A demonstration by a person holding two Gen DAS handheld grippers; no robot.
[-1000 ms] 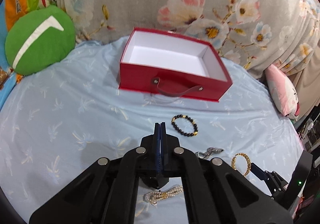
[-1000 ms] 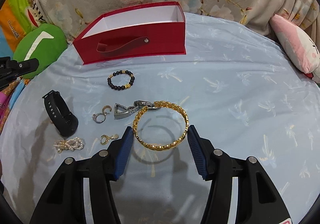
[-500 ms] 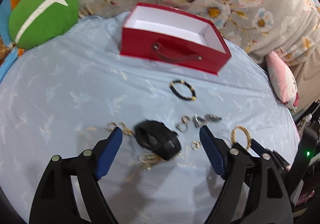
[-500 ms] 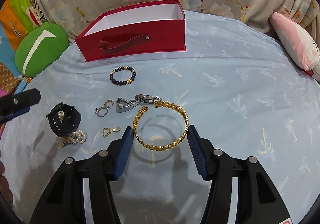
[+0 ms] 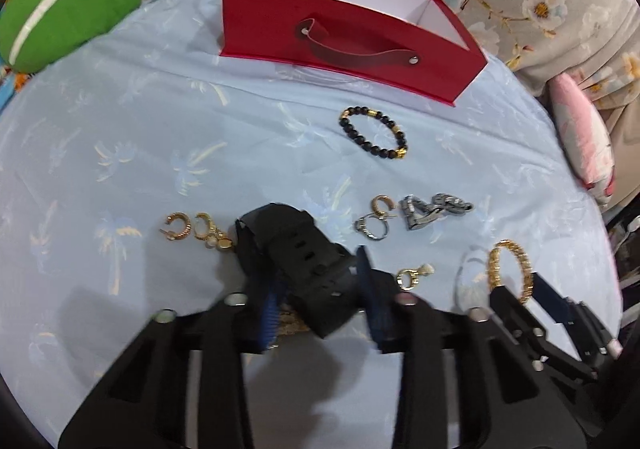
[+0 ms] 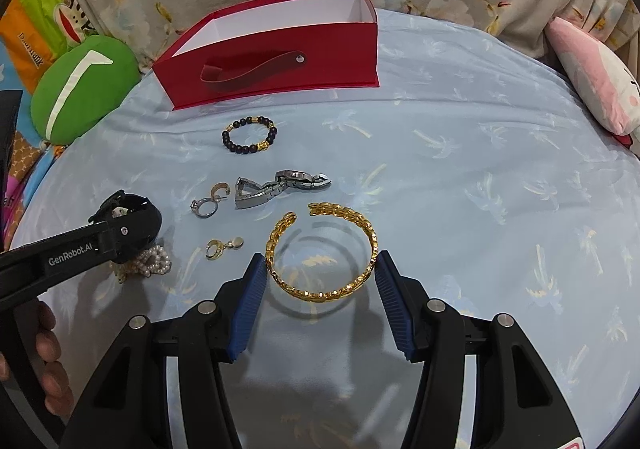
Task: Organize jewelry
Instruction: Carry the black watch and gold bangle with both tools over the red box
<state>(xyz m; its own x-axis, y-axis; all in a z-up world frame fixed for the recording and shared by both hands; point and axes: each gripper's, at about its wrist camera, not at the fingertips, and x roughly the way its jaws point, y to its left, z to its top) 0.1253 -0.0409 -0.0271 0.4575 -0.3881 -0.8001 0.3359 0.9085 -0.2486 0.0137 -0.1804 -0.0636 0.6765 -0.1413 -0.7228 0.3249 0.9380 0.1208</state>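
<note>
The left claw [image 5: 320,289] has its blue pads on either side of the black watch [image 5: 296,253], which lies on the light blue bed sheet [image 5: 120,129] over a pearl bracelet [image 6: 150,261]; motion blur hides whether the pads actually press the strap. The right claw [image 6: 318,277] is spread wide, its pads flanking the gold cuff bracelet [image 6: 324,249], which lies flat on the sheet, and just touching its rim. In the right wrist view, the silver watch [image 6: 280,187] sits at 12 o'clock from the cuff, the black bead bracelet [image 6: 250,135] beyond it, and the open red box [image 6: 276,49] farther still. Gold earrings [image 5: 196,229] lie at 9 o'clock from the black watch
</note>
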